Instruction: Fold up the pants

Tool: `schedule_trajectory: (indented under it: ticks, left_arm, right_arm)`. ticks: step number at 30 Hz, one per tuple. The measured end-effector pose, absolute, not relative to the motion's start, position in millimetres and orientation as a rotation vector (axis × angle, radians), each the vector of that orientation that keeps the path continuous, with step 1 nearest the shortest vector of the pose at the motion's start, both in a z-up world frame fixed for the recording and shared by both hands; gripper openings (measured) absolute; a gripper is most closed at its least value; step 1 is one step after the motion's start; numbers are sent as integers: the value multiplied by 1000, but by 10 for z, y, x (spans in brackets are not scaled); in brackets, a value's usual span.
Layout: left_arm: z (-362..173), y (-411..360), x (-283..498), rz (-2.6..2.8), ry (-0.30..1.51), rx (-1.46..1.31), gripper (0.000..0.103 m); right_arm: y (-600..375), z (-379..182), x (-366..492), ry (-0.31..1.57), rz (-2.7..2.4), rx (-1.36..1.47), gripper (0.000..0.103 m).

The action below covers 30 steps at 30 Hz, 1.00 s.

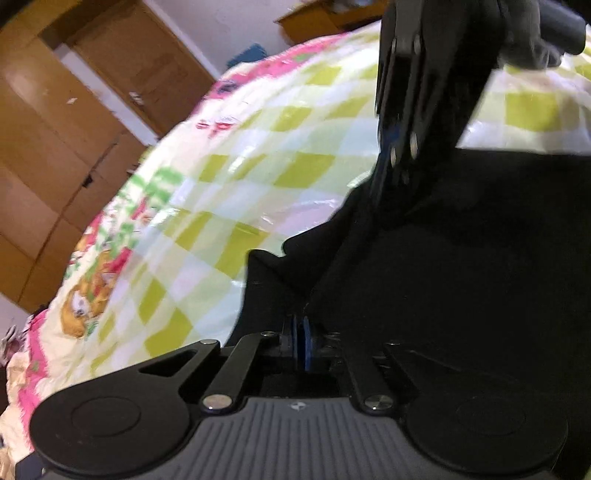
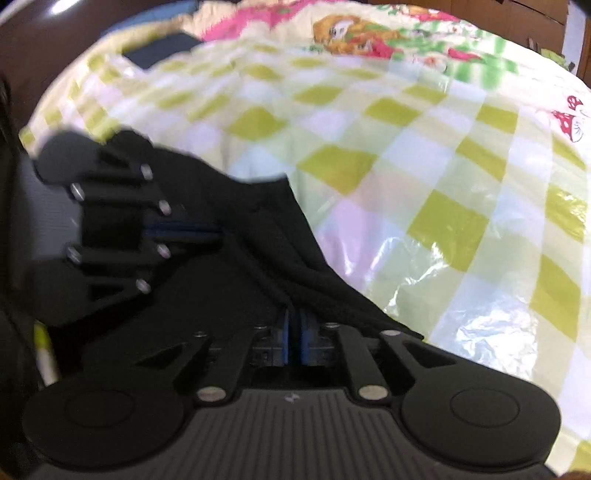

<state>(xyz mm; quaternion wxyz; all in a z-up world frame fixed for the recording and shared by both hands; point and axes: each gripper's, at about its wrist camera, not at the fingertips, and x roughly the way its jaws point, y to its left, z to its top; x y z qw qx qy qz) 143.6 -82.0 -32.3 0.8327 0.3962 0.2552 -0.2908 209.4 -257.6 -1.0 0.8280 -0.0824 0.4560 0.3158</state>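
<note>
The black pants (image 1: pixel 461 258) lie on a bed with a green and white check cover (image 1: pixel 258 166). My left gripper (image 1: pixel 303 332) is shut on an edge of the pants, its blue pads pressed together on the cloth. My right gripper (image 2: pixel 293 332) is shut on a bunched fold of the pants (image 2: pixel 258 236). The two grippers are close together: the right gripper shows at the top right of the left wrist view (image 1: pixel 399 155), and the left gripper shows at the left of the right wrist view (image 2: pixel 218 230). Black cloth stretches between them.
The check cover (image 2: pixel 424 184) has a shiny plastic sheet over it and a pink cartoon border (image 2: pixel 351 33). Wooden wardrobe doors (image 1: pixel 55 147) stand beyond the bed. A dark flat object (image 2: pixel 162 51) lies at the bed's far left corner.
</note>
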Motion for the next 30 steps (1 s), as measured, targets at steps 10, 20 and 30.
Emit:
schedule_trajectory:
  ticks: [10, 20, 30]
  left_arm:
    - [-111, -660, 1145, -473, 471, 688, 32]
    - [-350, -527, 1294, -415, 544, 699, 35]
    - [-313, -462, 1192, -360, 561, 702, 36]
  right_arm:
    - [-2087, -96, 2499, 917, 735, -165, 24]
    - [-2548, -73, 2568, 887, 497, -120, 25]
    - [-3038, 96, 1547, 787, 394, 55, 32]
